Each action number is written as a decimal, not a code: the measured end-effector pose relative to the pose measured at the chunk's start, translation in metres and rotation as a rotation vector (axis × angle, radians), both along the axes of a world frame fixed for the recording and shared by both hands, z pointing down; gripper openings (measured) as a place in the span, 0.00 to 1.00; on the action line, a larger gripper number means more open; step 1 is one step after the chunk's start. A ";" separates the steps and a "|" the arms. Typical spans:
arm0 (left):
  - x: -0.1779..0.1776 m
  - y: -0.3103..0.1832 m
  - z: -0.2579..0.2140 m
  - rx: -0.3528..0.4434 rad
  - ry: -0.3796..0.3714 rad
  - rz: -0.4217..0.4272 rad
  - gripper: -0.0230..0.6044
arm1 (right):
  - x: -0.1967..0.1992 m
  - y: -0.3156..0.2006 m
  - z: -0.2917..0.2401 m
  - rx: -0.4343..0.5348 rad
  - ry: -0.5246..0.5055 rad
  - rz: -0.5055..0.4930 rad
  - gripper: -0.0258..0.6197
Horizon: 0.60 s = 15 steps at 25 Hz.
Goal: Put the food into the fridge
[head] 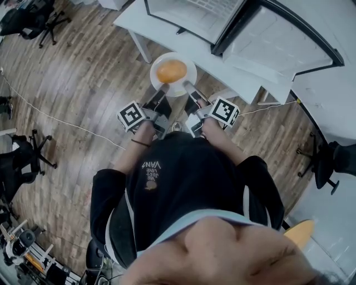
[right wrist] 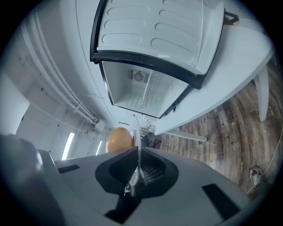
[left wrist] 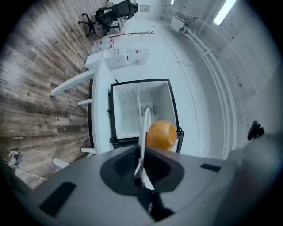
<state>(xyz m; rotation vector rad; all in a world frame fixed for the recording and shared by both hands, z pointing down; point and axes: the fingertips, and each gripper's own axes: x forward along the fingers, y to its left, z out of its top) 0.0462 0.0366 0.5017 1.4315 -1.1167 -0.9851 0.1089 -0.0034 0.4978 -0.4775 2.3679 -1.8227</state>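
The left gripper and the right gripper are each clamped almost fully closed on the thin rim of one white plate, which they hold between them in front of the open fridge. A round orange food sits at the plate's centre, short of the fridge and outside it.

Only the head view shows the plate's whole round face, with the left gripper and right gripper on its near edge. In each gripper view the plate is a thin line seen edge-on, with the food bulging beside it.

The left gripper view looks straight into the fridge. The right gripper view shows the swung-open door.

What kind of food it is cannot be made out.
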 end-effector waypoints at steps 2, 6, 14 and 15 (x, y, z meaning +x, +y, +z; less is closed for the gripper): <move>0.000 -0.004 0.001 0.002 0.005 -0.006 0.08 | 0.001 -0.005 0.002 0.004 0.013 -0.005 0.07; 0.000 -0.007 0.001 0.002 0.006 -0.013 0.08 | 0.001 -0.008 0.003 0.008 0.024 -0.009 0.07; -0.002 -0.012 -0.004 0.005 0.001 -0.016 0.08 | 0.002 -0.014 0.000 0.015 0.037 -0.008 0.07; -0.002 -0.013 -0.004 0.007 0.002 -0.014 0.08 | 0.002 -0.015 0.001 0.017 0.044 -0.006 0.07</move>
